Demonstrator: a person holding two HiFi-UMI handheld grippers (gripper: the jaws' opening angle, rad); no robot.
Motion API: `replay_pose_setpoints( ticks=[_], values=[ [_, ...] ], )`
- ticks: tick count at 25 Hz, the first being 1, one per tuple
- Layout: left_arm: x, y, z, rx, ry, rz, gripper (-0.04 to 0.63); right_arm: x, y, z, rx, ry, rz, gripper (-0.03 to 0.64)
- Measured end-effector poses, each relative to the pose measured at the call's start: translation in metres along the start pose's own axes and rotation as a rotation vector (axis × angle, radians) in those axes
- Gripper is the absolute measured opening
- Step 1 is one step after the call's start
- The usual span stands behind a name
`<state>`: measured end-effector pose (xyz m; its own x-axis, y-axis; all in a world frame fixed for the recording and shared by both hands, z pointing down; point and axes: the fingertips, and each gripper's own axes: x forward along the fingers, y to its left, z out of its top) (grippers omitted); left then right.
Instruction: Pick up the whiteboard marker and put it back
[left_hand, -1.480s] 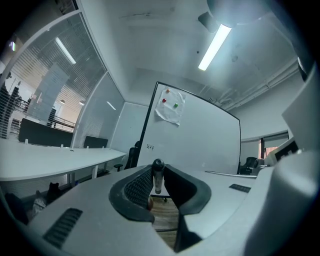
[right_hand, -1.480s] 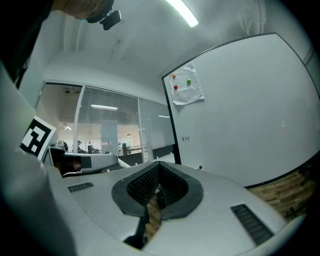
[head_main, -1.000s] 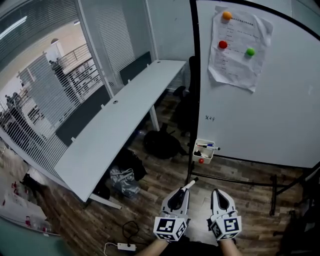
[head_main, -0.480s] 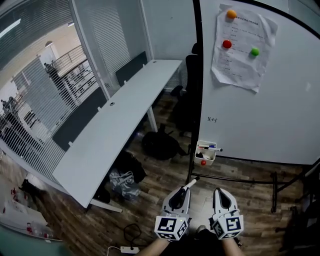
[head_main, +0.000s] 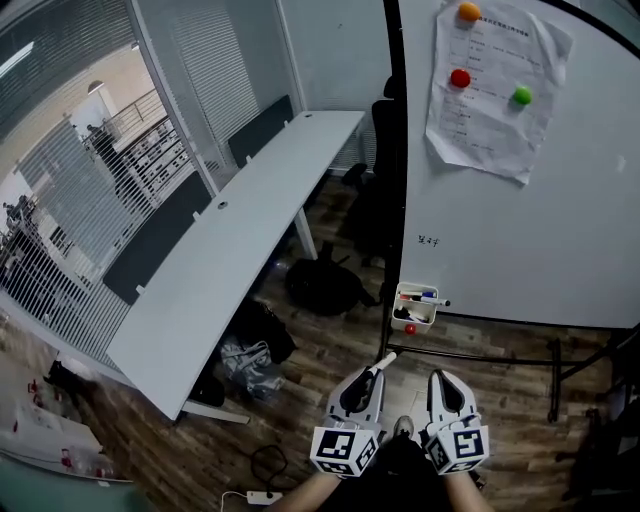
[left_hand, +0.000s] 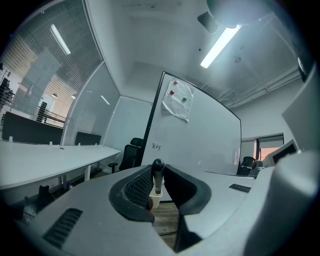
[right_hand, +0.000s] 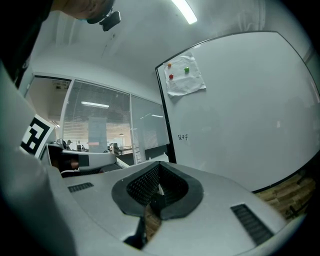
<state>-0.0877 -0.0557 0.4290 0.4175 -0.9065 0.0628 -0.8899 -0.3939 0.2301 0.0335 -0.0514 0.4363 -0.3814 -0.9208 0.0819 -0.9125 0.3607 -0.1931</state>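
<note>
Desk (head_main: 230, 260) at left, then the left gripper (head_main: 372, 375), clamped on the marker (head_main: 386, 361), whose pale barrel pokes out past the jaw tips toward the tray (head_main: 414, 309) ahead, where other markers already lie. In the left gripper view the marker (left_hand: 158, 175) stands pinched between the ribbed pads. It looks light and rigid, with a smooth plastic barrel likely to slip or pivot under a loose pinch. A hold across mid-barrel, clear of the cap, should keep it steady for the drop into the tray. Beside it, the right gripper (head_main: 443, 382) has its jaws together on nothing. At far right stands the whiteboard (head_main: 520, 240), which carries the tray low on its edge.
</note>
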Motion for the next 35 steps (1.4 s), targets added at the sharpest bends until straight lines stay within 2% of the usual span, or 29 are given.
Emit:
replay_pose_setpoints(
  ticks=[5,9,35],
  values=[
    [0.022,-0.001,-0.001,0.001,0.013,-0.012,0.075,0.014,-0.017,-0.003,-0.003,0.013,-0.017,0.012],
    [0.043,-0.002,-0.007,-0.005,0.03,-0.015,0.077,0.025,-0.029,-0.013,-0.003,0.006,0.004,0.012],
    [0.154,0.016,-0.054,-0.019,0.172,-0.008,0.077,0.101,-0.091,-0.056,0.066,0.135,0.014,0.012]
  ],
)
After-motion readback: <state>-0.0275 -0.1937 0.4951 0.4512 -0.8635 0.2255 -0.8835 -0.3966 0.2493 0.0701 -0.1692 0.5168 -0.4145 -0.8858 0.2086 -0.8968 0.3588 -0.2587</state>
